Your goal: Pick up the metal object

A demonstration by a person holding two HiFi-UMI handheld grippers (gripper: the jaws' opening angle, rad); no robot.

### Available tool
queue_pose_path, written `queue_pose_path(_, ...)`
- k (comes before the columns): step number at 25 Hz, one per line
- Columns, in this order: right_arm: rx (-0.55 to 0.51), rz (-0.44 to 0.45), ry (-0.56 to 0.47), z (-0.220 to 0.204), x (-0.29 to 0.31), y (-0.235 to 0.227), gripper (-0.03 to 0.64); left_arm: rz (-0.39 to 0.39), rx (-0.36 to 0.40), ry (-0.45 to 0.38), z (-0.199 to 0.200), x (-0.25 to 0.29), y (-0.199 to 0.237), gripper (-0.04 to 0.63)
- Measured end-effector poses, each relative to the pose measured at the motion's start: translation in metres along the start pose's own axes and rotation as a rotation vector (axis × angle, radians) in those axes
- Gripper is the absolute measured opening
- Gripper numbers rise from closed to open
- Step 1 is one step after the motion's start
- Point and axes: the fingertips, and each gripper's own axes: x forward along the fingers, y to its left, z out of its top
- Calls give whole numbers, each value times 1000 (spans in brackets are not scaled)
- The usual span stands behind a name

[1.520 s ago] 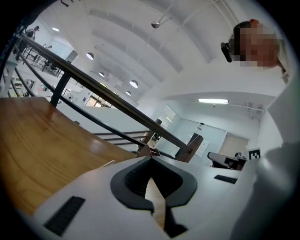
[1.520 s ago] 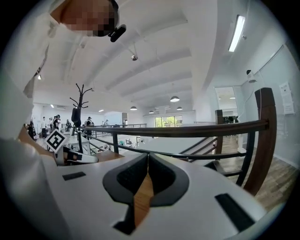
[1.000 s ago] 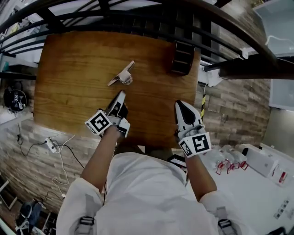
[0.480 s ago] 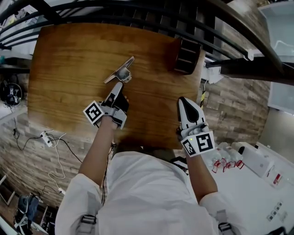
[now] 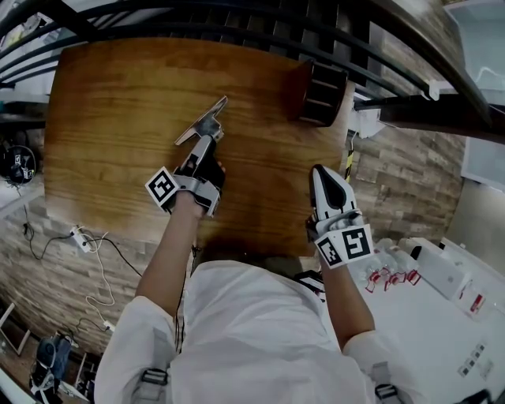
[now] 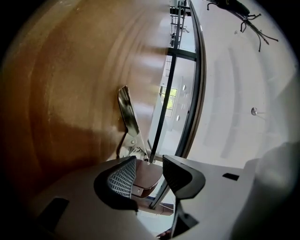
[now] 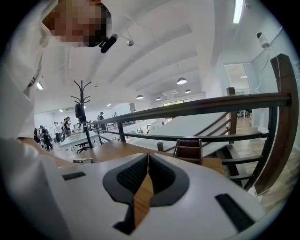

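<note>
The metal object (image 5: pixel 205 118), a flat shiny blade on a small hinged base, lies on the wooden table (image 5: pixel 110 118) left of centre. My left gripper (image 5: pixel 206 143) points at it from the near side, tips right at its base. In the left gripper view the metal object (image 6: pixel 128 116) stands just ahead of the left gripper (image 6: pixel 149 172); the jaws have just been opening and stand open, nothing pinched between them. My right gripper (image 5: pixel 322 175) hovers over the table's near right edge, shut and empty; the right gripper (image 7: pixel 148 161) shows pads together.
A dark wooden slatted rack (image 5: pixel 319 93) stands at the table's far right corner. A black railing (image 5: pixel 237 22) runs behind the table. Cables (image 5: pixel 87 241) lie on the floor at left, and a white bench with small red items (image 5: pixel 387 280) sits at lower right.
My left gripper has moved forward to the metal object's base, rolled, and gone from shut to open. The right gripper has barely shifted.
</note>
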Motion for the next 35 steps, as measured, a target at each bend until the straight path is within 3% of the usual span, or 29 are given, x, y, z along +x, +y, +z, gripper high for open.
queue_pose_path(13, 22, -16, 13, -7, 0, -4, 25, -16, -69, 18, -5, 25, 2, 169)
queue_pose_path(18, 25, -23, 16, -9, 1, -4, 25, -5, -104, 14, -6, 28, 7, 85)
queue_pose_path(24, 29, -30, 16, -12, -4, -8, 25, -34, -135, 12, -9, 30, 6, 31)
queue_pose_path(35, 28, -46, 18, -16, -10, -5, 25, -59, -128, 11, -4, 26, -1, 23)
